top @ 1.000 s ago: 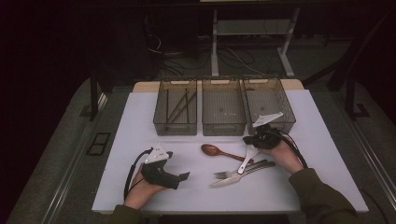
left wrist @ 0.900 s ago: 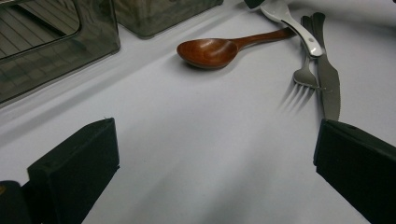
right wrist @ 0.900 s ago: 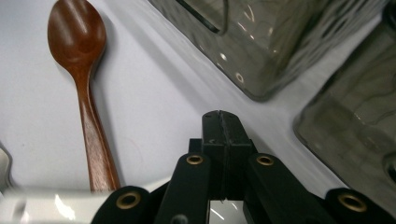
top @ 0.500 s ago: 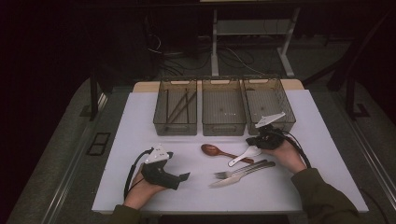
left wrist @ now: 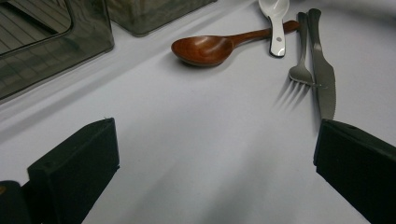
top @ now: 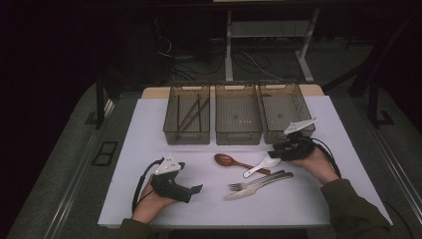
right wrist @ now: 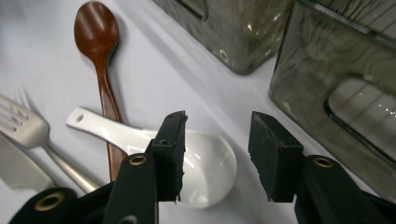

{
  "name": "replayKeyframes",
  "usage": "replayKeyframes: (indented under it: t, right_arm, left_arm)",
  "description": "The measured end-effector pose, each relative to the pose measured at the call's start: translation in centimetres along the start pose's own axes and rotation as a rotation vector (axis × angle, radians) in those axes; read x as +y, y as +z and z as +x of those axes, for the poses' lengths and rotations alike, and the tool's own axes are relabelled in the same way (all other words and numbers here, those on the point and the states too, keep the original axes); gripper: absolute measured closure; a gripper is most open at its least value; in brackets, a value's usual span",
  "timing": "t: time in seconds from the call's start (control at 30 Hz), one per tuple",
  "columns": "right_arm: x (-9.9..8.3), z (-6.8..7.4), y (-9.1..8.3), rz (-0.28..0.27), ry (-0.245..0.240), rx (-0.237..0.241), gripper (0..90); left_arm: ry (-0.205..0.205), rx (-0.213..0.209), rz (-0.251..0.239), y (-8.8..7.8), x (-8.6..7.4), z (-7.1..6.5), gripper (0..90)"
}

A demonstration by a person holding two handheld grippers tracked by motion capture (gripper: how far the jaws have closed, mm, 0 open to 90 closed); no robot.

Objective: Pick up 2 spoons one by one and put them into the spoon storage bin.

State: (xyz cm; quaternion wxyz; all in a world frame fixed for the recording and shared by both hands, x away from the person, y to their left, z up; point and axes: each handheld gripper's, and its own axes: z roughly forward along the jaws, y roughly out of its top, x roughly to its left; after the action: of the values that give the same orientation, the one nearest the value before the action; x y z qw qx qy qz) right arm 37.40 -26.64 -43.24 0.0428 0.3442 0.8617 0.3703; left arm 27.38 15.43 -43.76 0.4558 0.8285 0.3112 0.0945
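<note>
Since a second ago, the white spoon (top: 260, 165) has slid a bit to the right, and the right gripper (top: 275, 152) has pulled back toward the right bin. Its jaws have just been opening, and now they stand partly apart with nothing between them; the white spoon's bowl lies just under and behind them, free on the table (top: 149, 129). I think the spoon got let go, so it must be grabbed again before it can go into a bin. Going left to right: the left gripper (top: 197, 188) rests near the front left of the table, its jaws wide apart and holding nothing. Farther back stand three clear bins. The left bin (top: 187, 119) has thin brown sticks in it, too dim to count. The middle bin (top: 238, 119) and the right bin (top: 286, 117) look bare inside. In front of the bins lie four eating tools: one brown wooden spoon (top: 226, 160), one white spoon lying across its handle, one fork (top: 249, 183) and one knife (top: 254, 186) side by side, nearer to the person.
</note>
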Motion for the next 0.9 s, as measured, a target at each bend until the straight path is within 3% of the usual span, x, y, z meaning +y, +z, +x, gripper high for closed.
replayKeyframes:
  t: [0.57,0.9]
  right_arm:
    - [-0.81,-0.1,0.81,0.086,-0.039,0.038,49.0]
    - [-1.01,0.02,0.56,0.105,-0.084,0.038,58.0]
  left_arm:
    - [0.004,-0.005,0.007,0.09,0.0,-0.1,0.0]
    - [0.008,-0.006,0.011,0.14,0.02,-0.16,0.0]
